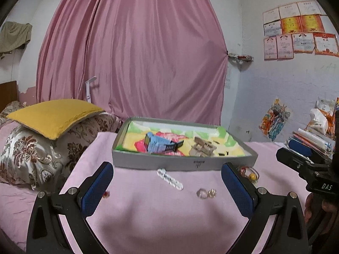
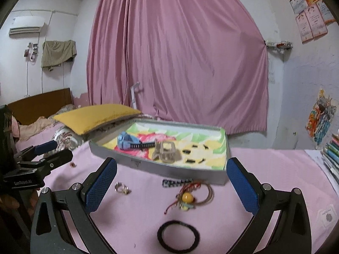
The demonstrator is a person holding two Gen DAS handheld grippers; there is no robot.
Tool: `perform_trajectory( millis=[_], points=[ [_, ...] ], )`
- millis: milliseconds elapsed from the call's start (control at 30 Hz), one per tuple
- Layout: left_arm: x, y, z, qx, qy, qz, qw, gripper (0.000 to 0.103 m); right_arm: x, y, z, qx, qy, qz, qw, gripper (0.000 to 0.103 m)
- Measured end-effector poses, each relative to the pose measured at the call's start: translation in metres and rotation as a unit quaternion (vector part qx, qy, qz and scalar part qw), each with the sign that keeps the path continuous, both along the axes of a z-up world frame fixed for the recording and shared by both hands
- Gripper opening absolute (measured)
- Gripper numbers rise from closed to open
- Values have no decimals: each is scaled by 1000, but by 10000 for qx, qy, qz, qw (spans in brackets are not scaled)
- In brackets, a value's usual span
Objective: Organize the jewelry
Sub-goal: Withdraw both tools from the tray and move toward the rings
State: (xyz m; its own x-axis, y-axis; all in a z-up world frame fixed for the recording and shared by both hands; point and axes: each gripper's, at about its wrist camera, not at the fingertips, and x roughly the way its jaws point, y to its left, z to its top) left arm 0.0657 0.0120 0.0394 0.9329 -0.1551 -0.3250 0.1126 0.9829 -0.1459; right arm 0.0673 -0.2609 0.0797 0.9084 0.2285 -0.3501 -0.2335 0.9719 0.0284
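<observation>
1. The left claw [image 1: 167, 187] hangs wide above the pink sheet [image 1: 161, 216], nothing between its blue pads [image 1: 96, 190]
2. The right claw [image 2: 171, 185] is likewise spread wide and holds nothing; its pads [image 2: 243, 187] flank the loose jewelry in front of the box
3. The grey box [image 1: 182, 162] sits open on the sheet, lined with bright patterned paper; inside lie a blue watch [image 1: 161, 144] with a dark strap, a beige hair clip [image 1: 202, 147] just beside it, and several small dark pieces [image 2: 191, 154] toward the right
4. Just in front of the box wall lies a clear bead bracelet [image 1: 170, 178], which looks blurred
5. Nearer the left camera, a clear ring [image 1: 201, 193] and a gold ring [image 1: 211, 193] rest side by side, touching or nearly so
6. A red-corded charm with a yellow bead [image 2: 187, 196] lies beside a thin brown hoop near the box's right corner
7. A black hair tie [image 2: 179, 236] lies flat closest to the right camera, well apart from the box
8. A small reddish piece [image 2: 73, 164] sits alone on the sheet near the left claw
9. A yellow pillow [image 1: 55, 116] rests on patterned bedding to the left, before the pink curtain [image 1: 135, 53]
</observation>
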Motion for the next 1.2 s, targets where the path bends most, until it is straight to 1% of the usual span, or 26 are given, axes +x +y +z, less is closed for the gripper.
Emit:
perform_trajectory(
  millis=[200, 333, 567, 700, 733, 800, 833, 867, 900, 933, 967, 1000, 1067, 1100, 1167, 1200],
  points=[
    [2, 6, -11, -28, 334, 38, 9994, 102, 14, 5, -15, -43, 553, 205, 9983, 102],
    [6, 16, -17, 56, 612, 103, 9981, 102, 28, 14, -23, 21, 946, 407, 9947, 102],
    [18, 38, -22, 84, 981, 236, 9949, 102, 53, 40, -41, -83, 1563, 814, 9843, 101],
    [29, 47, -27, 39, 1240, 226, 9920, 102, 61, 56, -47, -140, 1789, 1011, 9786, 101],
    [31, 49, -28, 19, 1278, 211, 9916, 102, 63, 61, -48, -175, 1832, 1075, 9770, 98],
    [38, 52, -30, -35, 1435, 175, 9895, 97, 67, 70, -52, -294, 1939, 1211, 9731, 89],
    [41, 52, -31, -49, 1532, 165, 9880, 90, 69, 73, -53, -347, 1983, 1276, 9712, 81],
    [47, 54, -33, -77, 1722, 144, 9849, 81, 71, 79, -55, -433, 2051, 1338, 9686, 75],
    [51, 55, -35, -120, 1831, 113, 9829, 75, 73, 81, -56, -486, 2092, 1359, 9672, 73],
    [55, 56, -36, -196, 1932, 59, 9809, 67, 74, 82, -56, -513, 2123, 1379, 9661, 69],
    [59, 58, -38, -269, 2032, 24, 9788, 65, 76, 84, -58, -537, 2163, 1409, 9646, 63],
    [61, 59, -38, -306, 2074, 10, 9778, 65, 77, 83, -58, -540, 2193, 1417, 9638, 60],
    [64, 60, -38, -313, 2099, 10, 9772, 64, 79, 82, -59, -512, 2283, 1456, 9613, 50],
    [65, 60, -37, -263, 2112, 44, 9771, 62, 80, 82, -60, -505, 2325, 1471, 9601, 49],
    [69, 59, -37, -184, 2171, 66, 9760, 54, 80, 83, -61, -515, 2360, 1493, 9588, 47],
    [71, 60, -39, -159, 2218, 72, 9749, 52, 80, 83, -61, -525, 2368, 1509, 9583, 45]
  ],
)
